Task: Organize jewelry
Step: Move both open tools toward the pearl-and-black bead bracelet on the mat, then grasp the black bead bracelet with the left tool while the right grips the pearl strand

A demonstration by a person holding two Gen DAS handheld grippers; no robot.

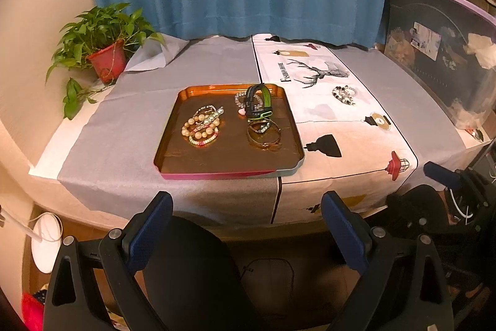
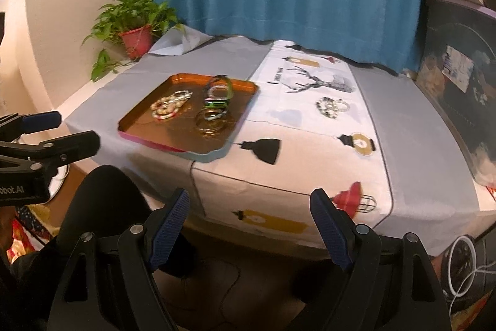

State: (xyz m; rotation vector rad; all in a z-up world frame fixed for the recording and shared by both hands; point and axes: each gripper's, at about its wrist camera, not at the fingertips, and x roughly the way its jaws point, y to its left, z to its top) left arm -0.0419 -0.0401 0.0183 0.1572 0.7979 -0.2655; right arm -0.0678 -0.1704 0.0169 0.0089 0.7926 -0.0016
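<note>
Both grippers, left [image 1: 246,225] and right [image 2: 249,225], stood wide open and empty off the table's near edge; next move, probably: reach the bracelet [image 2: 333,107] lying right of the tray [image 1: 173,141]

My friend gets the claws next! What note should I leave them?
Left claw: open, empty, short of the table's near edge.
Right claw: open, empty, also short of the table.
Tray: holds the bead bracelets, green-and-black watch and bangles.
Black-and-white bead bracelets: on the deer cloth, outside the tray.
Done: most pieces are in the tray.
Left: probably the bracelets on the cloth.
</note>
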